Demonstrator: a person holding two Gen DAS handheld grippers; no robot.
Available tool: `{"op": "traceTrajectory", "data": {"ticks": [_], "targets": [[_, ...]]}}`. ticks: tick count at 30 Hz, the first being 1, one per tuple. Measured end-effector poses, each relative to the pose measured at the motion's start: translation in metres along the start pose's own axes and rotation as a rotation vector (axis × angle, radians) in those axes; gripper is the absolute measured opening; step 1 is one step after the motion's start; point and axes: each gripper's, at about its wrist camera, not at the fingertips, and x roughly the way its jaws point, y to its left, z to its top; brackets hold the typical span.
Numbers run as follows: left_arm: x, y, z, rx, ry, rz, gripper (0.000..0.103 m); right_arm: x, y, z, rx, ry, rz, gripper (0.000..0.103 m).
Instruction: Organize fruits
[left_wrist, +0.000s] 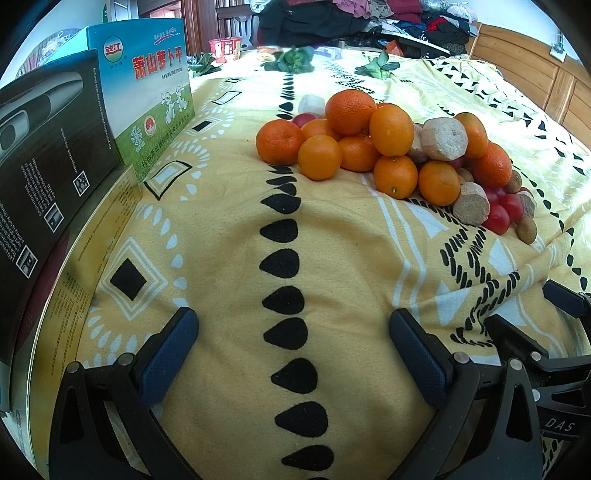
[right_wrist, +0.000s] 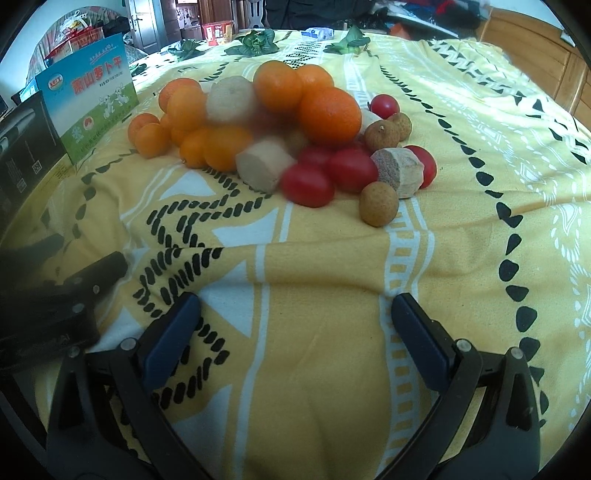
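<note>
A pile of fruit lies on a yellow patterned cloth (left_wrist: 229, 229): several oranges (left_wrist: 350, 111), small red tomatoes (right_wrist: 307, 185), brown longans (right_wrist: 378, 204) and pale cut stem pieces (left_wrist: 444, 139). In the right wrist view the same pile shows with oranges (right_wrist: 330, 115) at the back and a cut piece (right_wrist: 399, 171) at the front right. My left gripper (left_wrist: 293, 332) is open and empty, well short of the pile. My right gripper (right_wrist: 295, 319) is open and empty, in front of the tomatoes. The right gripper's body shows at the lower right of the left wrist view (left_wrist: 554, 354).
A blue-green food box (left_wrist: 147, 92) and a black box (left_wrist: 48, 162) stand at the left on a yellow tin (left_wrist: 74, 280). Leafy greens (left_wrist: 291, 61) lie at the cloth's far end. A wooden bed frame (left_wrist: 535, 74) rises at the right.
</note>
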Motion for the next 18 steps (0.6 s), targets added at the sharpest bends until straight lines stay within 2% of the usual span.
{"op": "traceTrajectory", "data": {"ticks": [18], "targets": [[-0.0001, 0.0001, 0.0000, 0.000, 0.000, 0.000, 0.103, 0.0001, 0.0010, -0.0001, 0.001, 0.000, -0.002, 0.103]]}}
